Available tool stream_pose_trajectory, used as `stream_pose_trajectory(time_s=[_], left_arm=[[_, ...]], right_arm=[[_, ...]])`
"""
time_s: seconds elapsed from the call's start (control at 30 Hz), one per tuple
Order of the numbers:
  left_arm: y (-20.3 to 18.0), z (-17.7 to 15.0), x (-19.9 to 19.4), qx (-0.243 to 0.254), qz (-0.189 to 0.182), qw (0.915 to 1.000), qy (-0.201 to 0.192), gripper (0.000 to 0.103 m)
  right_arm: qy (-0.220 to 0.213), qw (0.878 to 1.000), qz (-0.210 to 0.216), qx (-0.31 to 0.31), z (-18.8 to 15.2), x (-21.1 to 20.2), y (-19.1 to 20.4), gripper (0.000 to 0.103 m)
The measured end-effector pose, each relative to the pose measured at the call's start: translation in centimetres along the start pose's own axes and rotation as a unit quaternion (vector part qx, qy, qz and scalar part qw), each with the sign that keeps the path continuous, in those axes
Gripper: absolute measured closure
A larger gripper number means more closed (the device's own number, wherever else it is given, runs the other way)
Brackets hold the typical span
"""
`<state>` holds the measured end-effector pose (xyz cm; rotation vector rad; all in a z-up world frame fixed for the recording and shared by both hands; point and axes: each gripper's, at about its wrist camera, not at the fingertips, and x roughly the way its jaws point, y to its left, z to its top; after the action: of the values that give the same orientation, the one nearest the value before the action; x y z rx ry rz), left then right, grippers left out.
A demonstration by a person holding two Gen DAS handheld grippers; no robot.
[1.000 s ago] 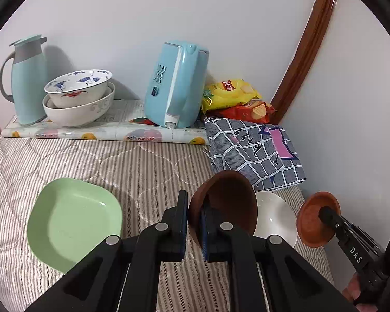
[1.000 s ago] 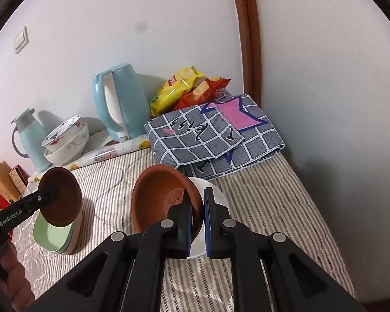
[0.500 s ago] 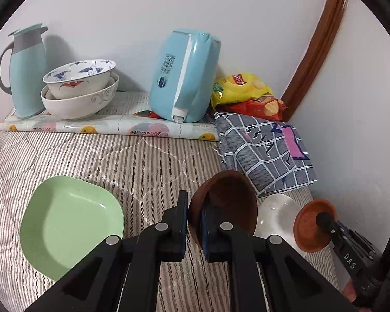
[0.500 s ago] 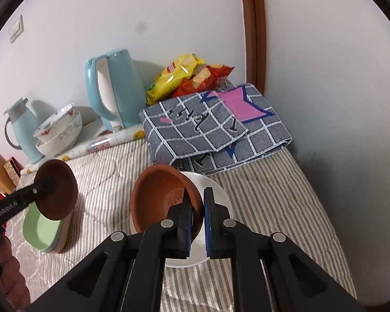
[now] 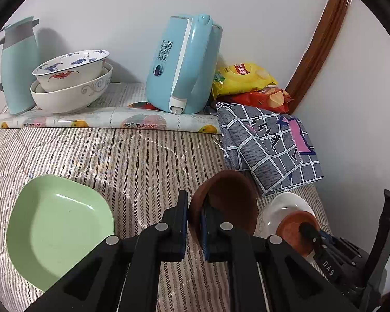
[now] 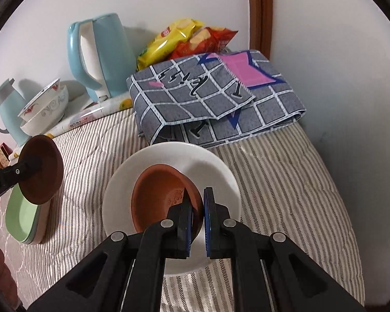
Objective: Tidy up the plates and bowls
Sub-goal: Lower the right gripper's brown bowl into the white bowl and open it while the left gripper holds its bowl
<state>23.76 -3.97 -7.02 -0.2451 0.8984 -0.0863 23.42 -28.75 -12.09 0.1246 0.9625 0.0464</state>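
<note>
Terracotta-coloured dishes sit in both grippers. The left gripper (image 5: 193, 217) has its jaws pinched on the rim of a dark brown dish (image 5: 228, 200), which is held tilted on edge above the striped quilted cover (image 5: 143, 161), between the green plate (image 5: 57, 228) lying flat to its left and the white plate (image 5: 283, 208) to its right. From the right wrist view this same brown dish (image 6: 43, 169) hangs over the green plate (image 6: 20, 218), which shows more than one layer at its edge. The right gripper (image 6: 197, 214) is clamped on the near rim of an orange-brown dish (image 6: 161, 195), tilted slightly and low over the middle of the white plate (image 6: 215, 171); whether its base touches the plate cannot be told. Just behind the white plate lies a folded grey checked cloth (image 6: 213, 96) with a pink patch, and behind that a yellow snack bag (image 6: 169, 39) and a red snack bag (image 6: 210, 39) against the wall. Further left stand a light blue kettle (image 5: 184, 65), two stacked patterned bowls (image 5: 72, 78) and a pale blue jug (image 5: 18, 62), on a patterned mat (image 5: 104, 117).
</note>
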Motion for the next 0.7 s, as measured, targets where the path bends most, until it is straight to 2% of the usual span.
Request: stream_pose_trajectory(time_s=[0.37, 0.7], left_arm=[[0.4, 0.1, 0.5, -0.002, 0.002, 1.0, 0.002, 0.094], [0.4, -0.2, 0.8, -0.002, 0.002, 1.0, 0.008, 0.094]], right_arm=[[0.033, 0.999, 0.003, -0.001, -0.1, 1.9, 0.4, 0.095], [0.04, 0.999, 0.001, -0.002, 0.3, 2.5, 0.2, 0.095]])
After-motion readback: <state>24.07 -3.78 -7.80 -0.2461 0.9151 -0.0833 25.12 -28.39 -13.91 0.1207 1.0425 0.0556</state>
